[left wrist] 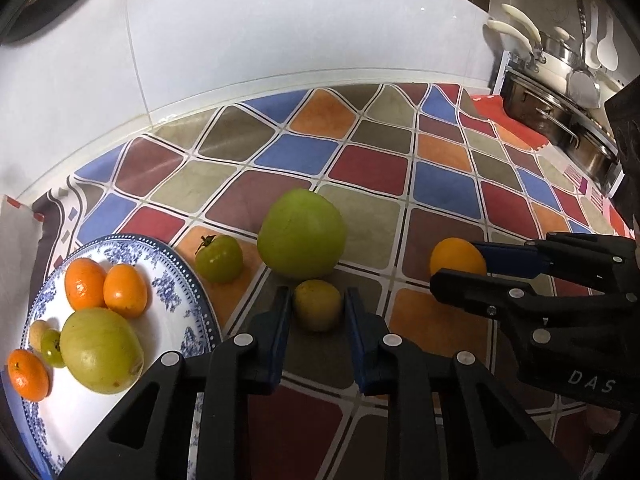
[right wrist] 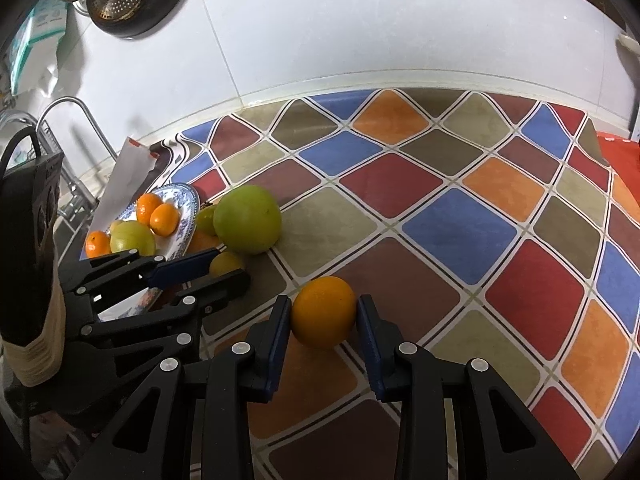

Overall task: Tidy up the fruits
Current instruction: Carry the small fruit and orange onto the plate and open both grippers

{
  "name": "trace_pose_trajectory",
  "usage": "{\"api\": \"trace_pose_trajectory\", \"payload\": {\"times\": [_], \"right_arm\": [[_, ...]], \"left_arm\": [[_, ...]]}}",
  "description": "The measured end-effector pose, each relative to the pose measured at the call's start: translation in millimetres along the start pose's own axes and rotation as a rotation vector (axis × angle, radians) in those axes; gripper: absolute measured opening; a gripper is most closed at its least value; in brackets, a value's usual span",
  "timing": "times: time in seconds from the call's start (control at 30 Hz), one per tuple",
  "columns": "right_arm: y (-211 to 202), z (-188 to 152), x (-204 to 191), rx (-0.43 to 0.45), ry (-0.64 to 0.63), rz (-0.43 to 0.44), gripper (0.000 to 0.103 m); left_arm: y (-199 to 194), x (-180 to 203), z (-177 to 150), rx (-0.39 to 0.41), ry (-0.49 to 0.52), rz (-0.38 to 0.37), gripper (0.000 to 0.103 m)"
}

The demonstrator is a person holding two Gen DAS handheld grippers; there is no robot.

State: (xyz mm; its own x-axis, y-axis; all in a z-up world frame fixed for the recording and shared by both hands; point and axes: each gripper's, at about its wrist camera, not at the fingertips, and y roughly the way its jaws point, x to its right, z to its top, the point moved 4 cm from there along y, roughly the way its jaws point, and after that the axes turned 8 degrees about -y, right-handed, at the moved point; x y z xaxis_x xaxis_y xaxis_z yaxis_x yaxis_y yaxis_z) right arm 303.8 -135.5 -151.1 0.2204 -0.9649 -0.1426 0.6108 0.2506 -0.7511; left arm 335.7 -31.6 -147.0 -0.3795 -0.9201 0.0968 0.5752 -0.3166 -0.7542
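My left gripper (left wrist: 317,304) has its jaws tight around a small yellow-green fruit (left wrist: 317,305) that rests on the tablecloth. My right gripper (right wrist: 323,312) has its jaws against both sides of an orange (right wrist: 323,312), also on the cloth; the orange also shows in the left wrist view (left wrist: 456,255). A large green fruit (left wrist: 302,233) and a small green tomato-like fruit (left wrist: 219,258) lie just behind the left gripper. A blue-and-white plate (left wrist: 176,276) at the left holds several oranges and green fruits.
A colourful checked tablecloth (left wrist: 360,168) covers the counter, with a white tiled wall (left wrist: 280,20) behind. Steel pots and utensils (left wrist: 560,92) stand at the far right. A sink tap and rack (right wrist: 68,128) and a white paper bag (right wrist: 128,172) are left of the plate.
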Motion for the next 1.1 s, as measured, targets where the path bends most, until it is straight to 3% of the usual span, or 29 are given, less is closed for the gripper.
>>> {"api": "trace_pose_trajectory", "payload": {"times": [1.1], "right_arm": [[-63.4,-2.5,-50.5,0.099,-0.102,0.040,0.034]], "left_arm": [[-99.9,-4.9,-30.1,0.131,-0.099,0.044,0.027]]}}
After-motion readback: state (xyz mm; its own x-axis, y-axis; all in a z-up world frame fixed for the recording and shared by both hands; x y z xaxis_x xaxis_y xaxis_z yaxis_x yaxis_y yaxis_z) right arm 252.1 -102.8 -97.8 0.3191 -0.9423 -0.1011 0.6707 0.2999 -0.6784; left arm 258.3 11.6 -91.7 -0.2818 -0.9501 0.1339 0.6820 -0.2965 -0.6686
